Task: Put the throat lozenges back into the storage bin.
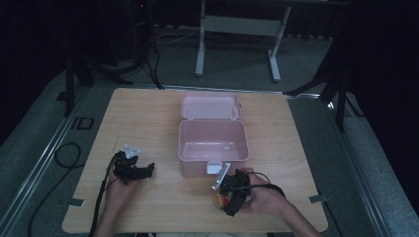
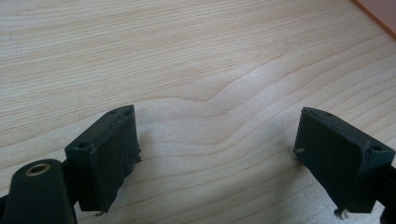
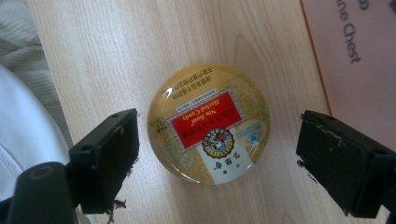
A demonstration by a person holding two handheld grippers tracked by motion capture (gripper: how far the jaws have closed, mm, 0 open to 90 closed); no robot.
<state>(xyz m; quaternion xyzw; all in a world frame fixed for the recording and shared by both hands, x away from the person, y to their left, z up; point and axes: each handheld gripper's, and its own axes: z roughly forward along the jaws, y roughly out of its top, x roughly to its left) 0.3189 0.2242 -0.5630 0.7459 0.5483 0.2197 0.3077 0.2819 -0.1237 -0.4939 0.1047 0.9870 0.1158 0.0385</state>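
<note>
Currently right gripper [image 3: 217, 140] jaws spread around herbal candy tin [image 3: 208, 123], desk's 5 o'clock; left gripper [image 2: 217, 149] jaws spread, empty, 7 o'clock.

Candy tin [image 3: 208, 123] between right gripper [image 3: 217, 154] jaws: gold, red label, white strip. Jaws black. Pink box [image 3: 359, 60] just beside them; table [image 3: 116, 56] pale woodgrain.
</note>
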